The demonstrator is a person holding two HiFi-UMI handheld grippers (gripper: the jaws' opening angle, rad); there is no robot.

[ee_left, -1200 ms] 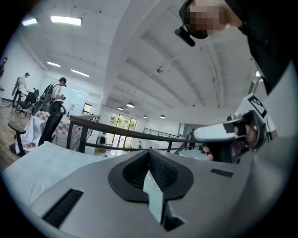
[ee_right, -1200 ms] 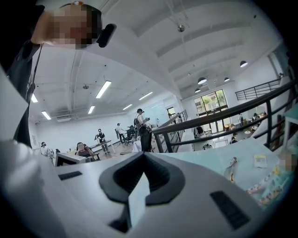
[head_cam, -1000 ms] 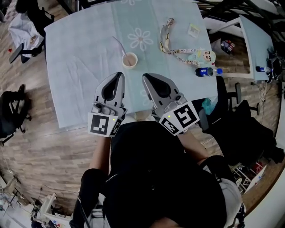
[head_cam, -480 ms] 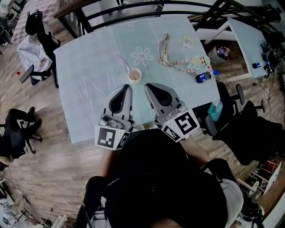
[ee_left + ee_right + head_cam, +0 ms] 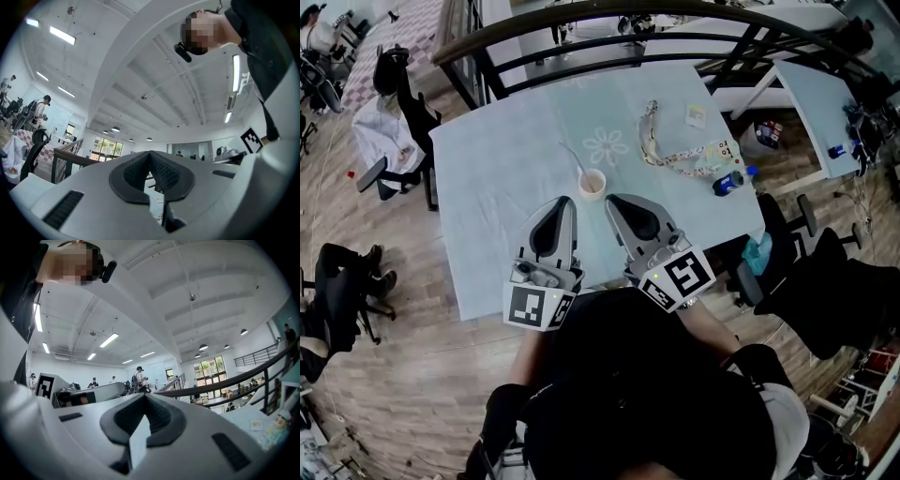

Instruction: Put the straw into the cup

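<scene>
A small paper cup (image 5: 592, 185) stands on the pale blue tablecloth (image 5: 506, 178), near the table's front edge. A thin straw (image 5: 575, 158) sits in it and leans up to the left. My left gripper (image 5: 567, 200) hangs just in front of the cup and a little to its left, shut and empty. My right gripper (image 5: 611, 199) is beside it, just right of the cup, also shut and empty. In the left gripper view the dark pads (image 5: 161, 171) meet at the tip (image 5: 150, 153). In the right gripper view the pads (image 5: 157, 416) touch too, under the tip (image 5: 144, 395). Both views look out level across the room.
A patterned lanyard (image 5: 675, 153), a small card (image 5: 696, 114) and a blue bottle (image 5: 728, 181) lie on the table's right side. A dark railing (image 5: 581, 39) runs behind the table. Office chairs (image 5: 403, 103) stand at the left, and a second table (image 5: 816, 103) at the right.
Both grippers have risen while staying shut. The head view has pulled back, so the table, the cup and the straw look smaller and the railing has come into sight.
</scene>
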